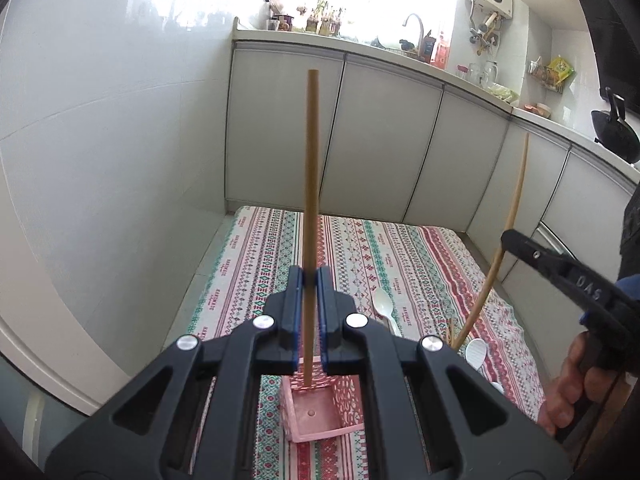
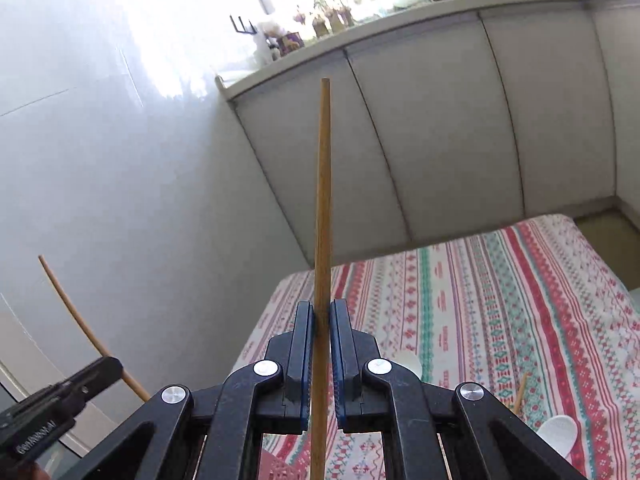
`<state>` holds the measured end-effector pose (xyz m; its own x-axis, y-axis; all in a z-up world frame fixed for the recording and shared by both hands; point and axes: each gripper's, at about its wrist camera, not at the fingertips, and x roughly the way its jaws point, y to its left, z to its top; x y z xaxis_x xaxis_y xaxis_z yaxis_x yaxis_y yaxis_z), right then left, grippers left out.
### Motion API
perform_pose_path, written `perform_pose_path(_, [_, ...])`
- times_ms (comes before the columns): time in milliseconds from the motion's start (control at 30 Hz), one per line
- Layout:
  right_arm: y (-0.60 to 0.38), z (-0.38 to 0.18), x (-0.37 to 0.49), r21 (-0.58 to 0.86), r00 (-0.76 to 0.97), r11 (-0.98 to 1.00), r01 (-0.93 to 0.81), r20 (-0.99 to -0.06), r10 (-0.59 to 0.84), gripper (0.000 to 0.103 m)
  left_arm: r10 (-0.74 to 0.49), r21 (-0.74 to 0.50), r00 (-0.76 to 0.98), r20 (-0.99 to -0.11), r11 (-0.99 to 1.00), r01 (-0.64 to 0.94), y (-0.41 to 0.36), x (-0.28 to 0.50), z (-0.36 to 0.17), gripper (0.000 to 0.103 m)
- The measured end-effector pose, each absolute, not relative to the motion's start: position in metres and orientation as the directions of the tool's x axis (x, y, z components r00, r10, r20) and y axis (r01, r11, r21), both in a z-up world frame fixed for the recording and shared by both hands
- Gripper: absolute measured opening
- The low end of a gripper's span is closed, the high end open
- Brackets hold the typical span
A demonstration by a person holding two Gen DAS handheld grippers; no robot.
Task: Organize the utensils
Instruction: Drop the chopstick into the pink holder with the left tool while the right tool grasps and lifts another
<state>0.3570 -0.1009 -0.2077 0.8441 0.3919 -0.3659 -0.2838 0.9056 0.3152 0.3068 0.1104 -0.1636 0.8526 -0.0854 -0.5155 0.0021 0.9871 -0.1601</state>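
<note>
Two chopsticks, one per gripper. Your left gripper [image 1: 310,276] has its fingers clamped on a chopstick [image 1: 311,168]; long axis near vertical, top end up, lower end hanging over the open pink basket [image 1: 316,416] on the striped worktop [image 1: 420,256]. Your right gripper [image 2: 321,316] pinches the other chopstick [image 2: 323,200], also upright; its lower end runs out of frame. White spoons [image 1: 383,304] lie beside the basket, one partly hidden by the linkage. Basket rim is partly blocked too.

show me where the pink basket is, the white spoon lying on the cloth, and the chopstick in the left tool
pink basket [image 1: 316,420], left wrist view, on its inner floor.
white spoon [image 1: 383,303], left wrist view, on its bowl.
chopstick [image 1: 312,168], left wrist view, mid-shaft above the left tool [image 1: 310,276].
</note>
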Motion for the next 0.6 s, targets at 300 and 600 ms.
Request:
perform_pose_path(300, [-0.080, -0.174, 0.332, 0.254, 0.869, 0.894, -0.370, -0.246, 0.430, 0.007, -0.098, -0.176, 0.841, -0.533, 0.984, 0.003, 0.117, 0.309, -0.174, 0.008])
perform_pose_path(600, [-0.068, -0.195, 0.344, 0.257, 0.848, 0.888, -0.382, -0.284, 0.447, 0.007, -0.097, -0.169, 0.780, -0.618, 0.986, -0.011, 0.121, 0.314, -0.191, 0.031])
